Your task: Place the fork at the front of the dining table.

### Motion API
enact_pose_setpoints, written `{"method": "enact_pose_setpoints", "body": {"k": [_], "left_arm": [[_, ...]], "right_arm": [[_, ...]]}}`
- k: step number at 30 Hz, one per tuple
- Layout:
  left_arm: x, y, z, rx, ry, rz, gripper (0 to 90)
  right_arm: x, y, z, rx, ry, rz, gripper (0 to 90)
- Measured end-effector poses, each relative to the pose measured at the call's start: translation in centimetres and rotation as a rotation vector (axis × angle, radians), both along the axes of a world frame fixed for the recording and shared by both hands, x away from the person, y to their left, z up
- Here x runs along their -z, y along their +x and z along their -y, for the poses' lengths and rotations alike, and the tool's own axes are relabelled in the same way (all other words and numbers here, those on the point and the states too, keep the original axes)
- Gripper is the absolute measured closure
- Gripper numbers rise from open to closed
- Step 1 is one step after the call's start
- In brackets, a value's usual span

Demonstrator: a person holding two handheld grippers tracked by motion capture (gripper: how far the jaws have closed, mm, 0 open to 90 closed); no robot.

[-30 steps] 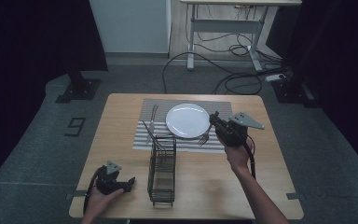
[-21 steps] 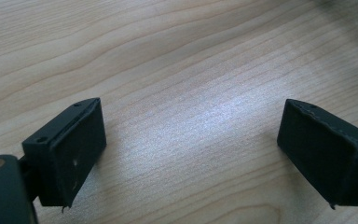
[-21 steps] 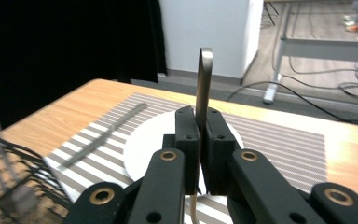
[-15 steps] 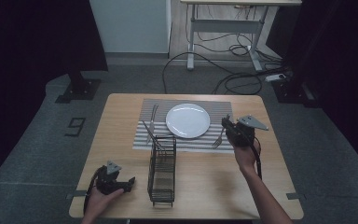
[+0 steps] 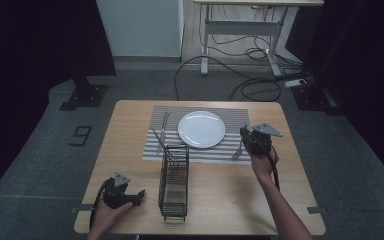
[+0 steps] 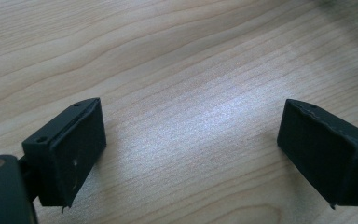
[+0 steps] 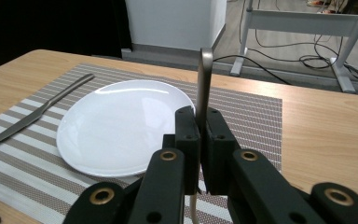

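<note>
Wooden bench, striped placemat (image 5: 240,120) mid-frame: our right gripper (image 5: 252,141) has sunk from beside the plate (image 5: 201,129) to the mat's lower right, jaws clamped on the fork (image 7: 204,77); laying it down seems next; left gripper (image 6: 191,154) gapes empty

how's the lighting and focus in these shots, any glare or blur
High view: dim surroundings, table evenly lit, soft focus. Left gripper view: pale sheen on the wood between the open jaws, sharp grain. Right gripper view: glare along the plate rim; the near jaws look soft.
</note>
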State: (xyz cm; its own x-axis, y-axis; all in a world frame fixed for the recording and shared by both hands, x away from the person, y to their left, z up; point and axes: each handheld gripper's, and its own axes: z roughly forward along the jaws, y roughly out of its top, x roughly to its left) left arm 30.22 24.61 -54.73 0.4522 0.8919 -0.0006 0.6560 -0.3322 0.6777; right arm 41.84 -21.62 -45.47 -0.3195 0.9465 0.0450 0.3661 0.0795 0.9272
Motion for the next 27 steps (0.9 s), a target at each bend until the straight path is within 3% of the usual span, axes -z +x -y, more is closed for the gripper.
{"method": "enact_pose_setpoints", "body": {"k": [10, 18, 27], "left_arm": [[0.0, 0.0, 0.0, 0.0, 0.0, 0.0, 7.7], [0.0, 0.0, 0.0, 0.0, 0.0, 0.0, 7.8], [0.0, 0.0, 0.0, 0.001, -0.001, 0.0, 7.8]], "right_arm": [[0.3, 0.4, 0.1, 0.008, 0.015, 0.006, 86.0], [0.5, 0.4, -0.3, 0.003, 0.0, 0.017, 86.0], [2.7, 1.1, -0.1, 0.015, -0.001, -0.041, 85.4]]}}
